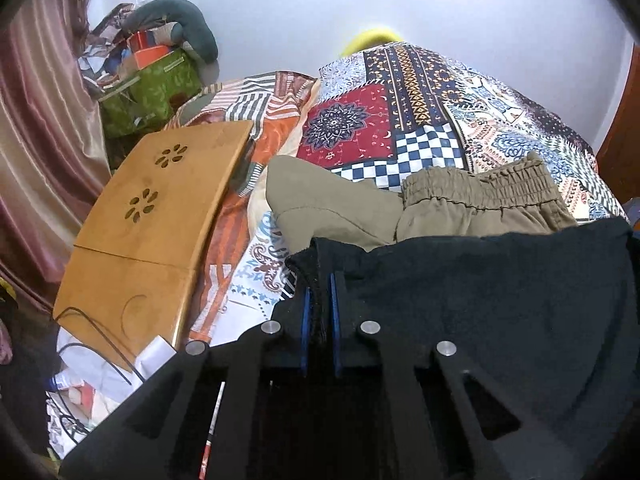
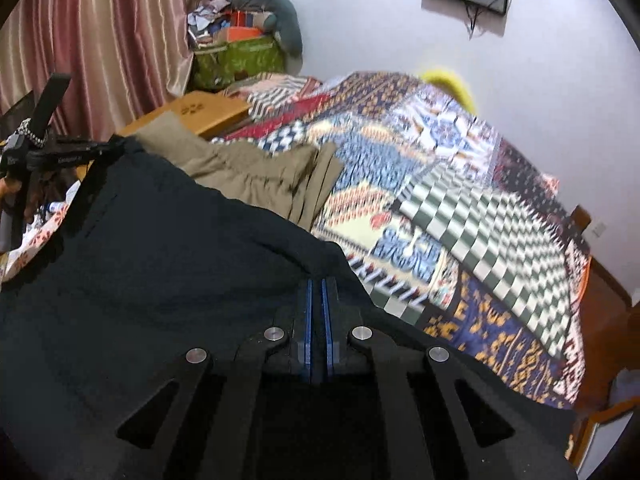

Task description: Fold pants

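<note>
Over the patterned bed (image 1: 400, 120), black pants (image 1: 500, 280) stretched sideways between both grippers. Left gripper (image 1: 319, 280) pinching one end, right gripper (image 2: 318, 284) pinching the other, both equally near.

Black pants (image 1: 500, 280) hang bunched, an edge pinched at each side. Beyond them, khaki pants (image 1: 460, 208) lie crumpled, elastic waistband showing.

- Patchwork-covered bed (image 1: 400, 120) fills the room ahead of the jaws, against a pale wall (image 1: 280, 8).
- Pink curtain (image 2: 100, 32) hangs left; wooden lap tray (image 1: 160, 208) lies left.
</note>
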